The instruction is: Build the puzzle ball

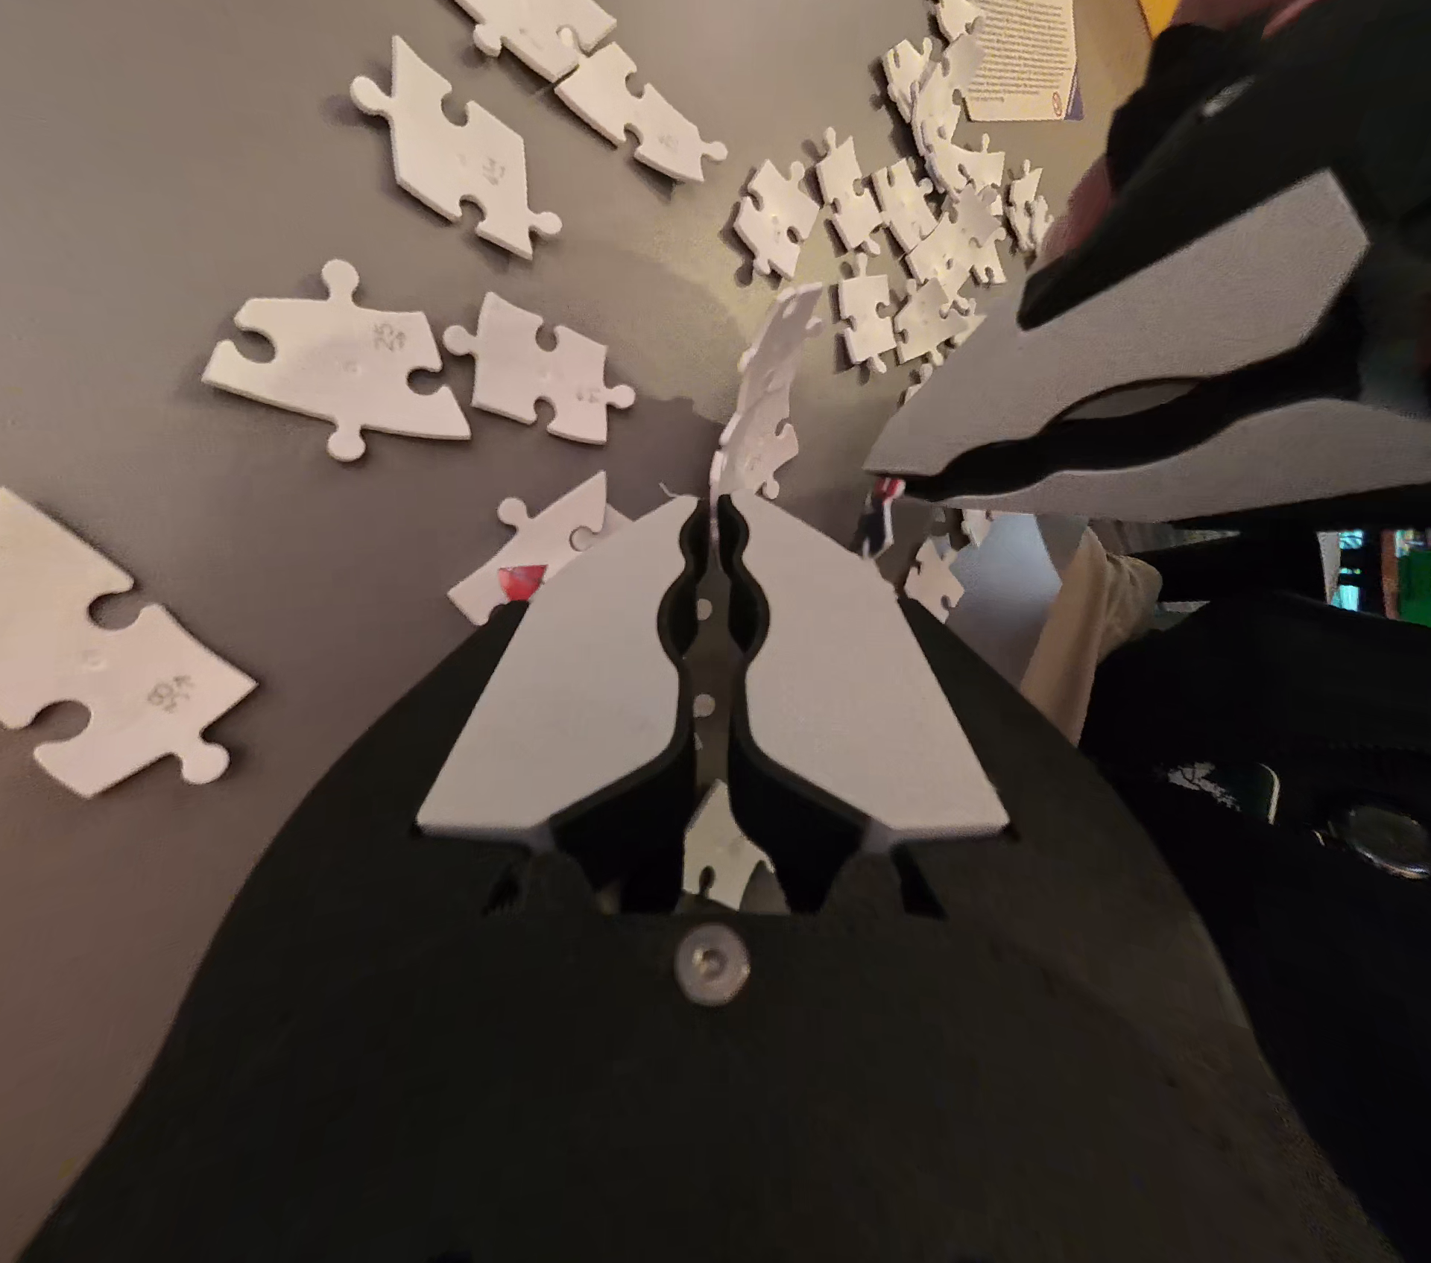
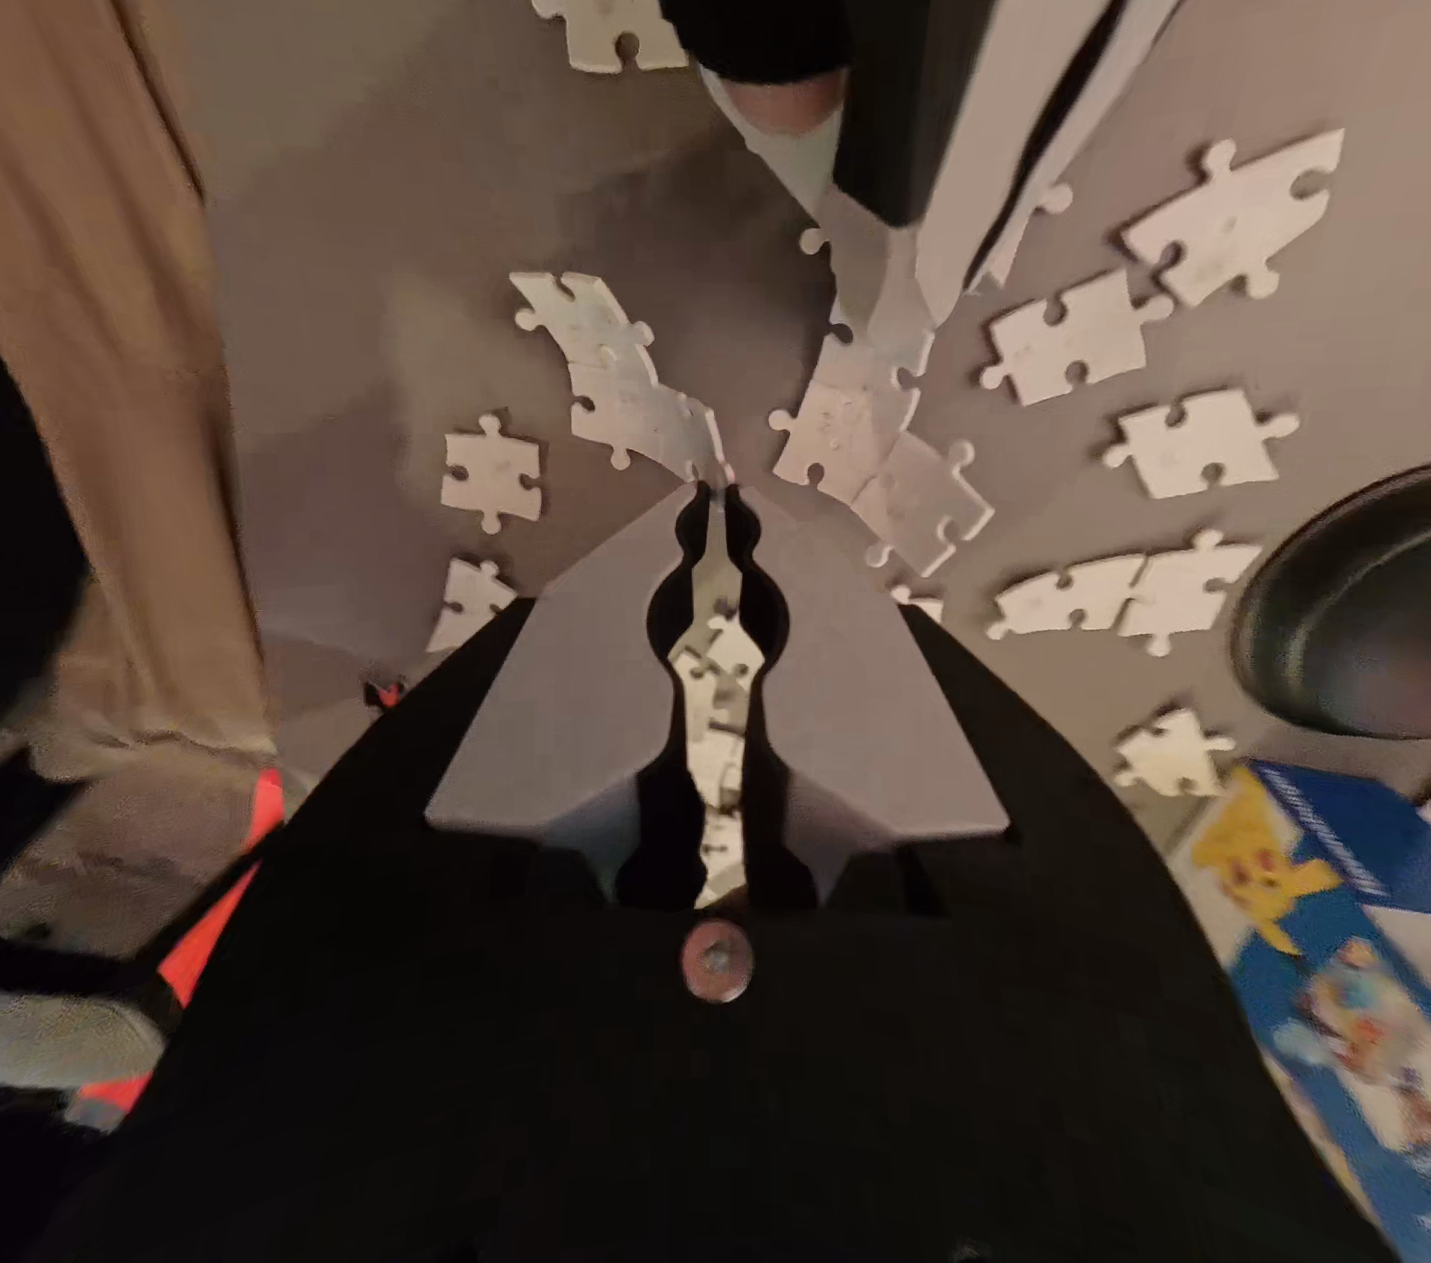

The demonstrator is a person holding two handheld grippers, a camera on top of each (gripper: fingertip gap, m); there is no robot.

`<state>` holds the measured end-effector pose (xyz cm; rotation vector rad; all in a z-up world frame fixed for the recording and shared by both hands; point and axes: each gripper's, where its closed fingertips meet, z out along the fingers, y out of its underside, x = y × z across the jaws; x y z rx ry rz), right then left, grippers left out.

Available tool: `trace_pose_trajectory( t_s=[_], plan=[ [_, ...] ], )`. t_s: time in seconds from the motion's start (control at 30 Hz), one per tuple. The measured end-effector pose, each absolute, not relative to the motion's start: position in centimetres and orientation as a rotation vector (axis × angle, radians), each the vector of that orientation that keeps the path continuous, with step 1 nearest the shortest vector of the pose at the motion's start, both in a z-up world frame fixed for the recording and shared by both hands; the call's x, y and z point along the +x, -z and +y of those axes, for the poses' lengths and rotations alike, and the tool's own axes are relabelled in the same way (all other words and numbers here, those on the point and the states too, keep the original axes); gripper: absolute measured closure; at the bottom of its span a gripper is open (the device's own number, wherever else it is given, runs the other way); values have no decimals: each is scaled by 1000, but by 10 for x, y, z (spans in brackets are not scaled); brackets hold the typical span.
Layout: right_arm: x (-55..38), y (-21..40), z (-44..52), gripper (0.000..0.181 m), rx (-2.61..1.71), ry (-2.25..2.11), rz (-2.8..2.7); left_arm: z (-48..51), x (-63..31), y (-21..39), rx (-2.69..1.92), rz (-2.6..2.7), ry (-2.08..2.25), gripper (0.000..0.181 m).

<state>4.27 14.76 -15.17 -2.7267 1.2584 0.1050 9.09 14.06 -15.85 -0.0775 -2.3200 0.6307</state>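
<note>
The left claw (image 1: 712, 506) pinched a curved strip (image 1: 763, 405) of joined pieces edge-on, running straight ahead — the right claw (image 2: 716, 489) gripped another strip (image 2: 619, 374), angled up-left.

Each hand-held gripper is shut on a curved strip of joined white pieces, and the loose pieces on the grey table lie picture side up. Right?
Not quite. The left hand-held gripper and right hand-held gripper each pinch a curved strip, but the loose pieces on the grey table lie blank white side up, as the left wrist view shows.
</note>
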Motion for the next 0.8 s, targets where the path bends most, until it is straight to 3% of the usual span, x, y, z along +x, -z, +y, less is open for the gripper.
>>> trace_pose_trajectory(
  t_s=[0.3, 0.53, 0.8],
  plan=[
    [61, 161, 150, 177, -3051, 61, 922, 143, 96, 160, -71, -2310, -616, 179],
    [67, 146, 142, 170, -2806, 341, 1177, 147, 96, 159, -91, -2310, -597, 179],
    [34, 168, 185, 177, -2297, 224, 1554, 144, 90, 159, -129, -2316, -577, 179]
  ],
)
